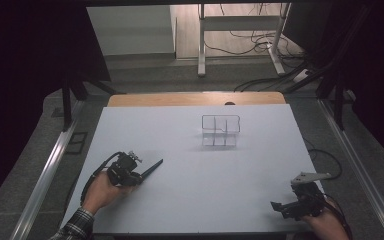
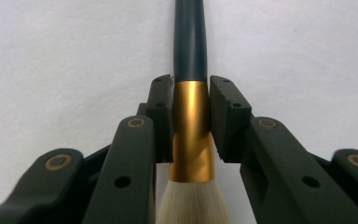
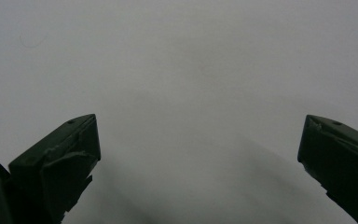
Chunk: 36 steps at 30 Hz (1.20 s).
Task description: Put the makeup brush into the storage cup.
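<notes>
Item: makeup brush (image 2: 189,121), lower left of the white worktop (image 1: 190,200); left claw (image 2: 190,100) pinches its gold ferrule. Right claw (image 3: 198,140) spread, empty. Grasp done; clear organiser (image 1: 221,131) unfilled, likely next.

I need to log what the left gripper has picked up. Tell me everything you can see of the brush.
The brush has a dark, glossy round handle, a shiny gold metal-looking ferrule and a tuft of pale cream bristles. The left gripper is shut on it: its black fingers press the ferrule from both sides, bristles toward the gripper's body. In the high view the handle juts out from the gripper, low over the white table. Whether its tip touches the table I cannot tell.
</notes>
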Available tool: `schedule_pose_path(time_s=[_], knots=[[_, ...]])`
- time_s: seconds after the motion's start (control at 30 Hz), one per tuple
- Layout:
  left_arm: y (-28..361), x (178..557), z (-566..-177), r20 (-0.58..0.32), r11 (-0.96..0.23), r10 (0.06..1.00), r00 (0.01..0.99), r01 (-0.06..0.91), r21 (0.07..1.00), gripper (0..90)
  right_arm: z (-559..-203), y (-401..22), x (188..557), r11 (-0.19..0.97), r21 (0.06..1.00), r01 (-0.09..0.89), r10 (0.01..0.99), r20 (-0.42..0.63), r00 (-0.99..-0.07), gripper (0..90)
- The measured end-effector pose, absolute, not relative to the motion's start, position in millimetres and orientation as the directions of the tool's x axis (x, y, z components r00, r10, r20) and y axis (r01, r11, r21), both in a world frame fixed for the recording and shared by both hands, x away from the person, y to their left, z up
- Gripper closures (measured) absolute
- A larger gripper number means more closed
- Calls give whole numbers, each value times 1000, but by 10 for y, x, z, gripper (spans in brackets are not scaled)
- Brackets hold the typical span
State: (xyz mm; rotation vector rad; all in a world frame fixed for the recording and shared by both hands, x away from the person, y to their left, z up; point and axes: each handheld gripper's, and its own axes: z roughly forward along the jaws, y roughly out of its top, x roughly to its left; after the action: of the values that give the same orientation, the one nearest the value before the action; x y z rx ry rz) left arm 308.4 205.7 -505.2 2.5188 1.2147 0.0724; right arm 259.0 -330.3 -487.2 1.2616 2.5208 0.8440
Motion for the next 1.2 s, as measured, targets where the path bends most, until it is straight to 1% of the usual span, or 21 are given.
schedule_pose_path(time_s=[0.2, 0.53, 0.73, 0.87, 1.07, 1.2], knots=[[2058, 3074, -5018, -109, -556, 773, 625, 750, 358, 722, -4875, -3303, 2592, 477, 571, 669, 782, 73, -619, 0], [2004, 3037, -4976, -105, -580, 746, 657, 719, 383, 723, -4877, -3303, 2592, 477, 569, 670, 782, 74, -619, 0], [1981, 3007, -4914, -105, -577, 732, 673, 695, 428, 723, -4877, -3303, 2592, 476, 568, 671, 782, 75, -618, 0], [1960, 2999, -4887, -127, -582, 713, 690, 682, 443, 723, -4877, -3304, 2592, 476, 568, 672, 783, 75, -618, 0], [1913, 2961, -4825, -101, -575, 702, 705, 645, 504, 723, -4876, -3304, 2592, 476, 568, 672, 783, 75, -618, 0], [1903, 2949, -4795, -111, -573, 691, 714, 635, 518, 722, -4876, -3305, 2592, 476, 568, 671, 784, 73, -617, 0]])
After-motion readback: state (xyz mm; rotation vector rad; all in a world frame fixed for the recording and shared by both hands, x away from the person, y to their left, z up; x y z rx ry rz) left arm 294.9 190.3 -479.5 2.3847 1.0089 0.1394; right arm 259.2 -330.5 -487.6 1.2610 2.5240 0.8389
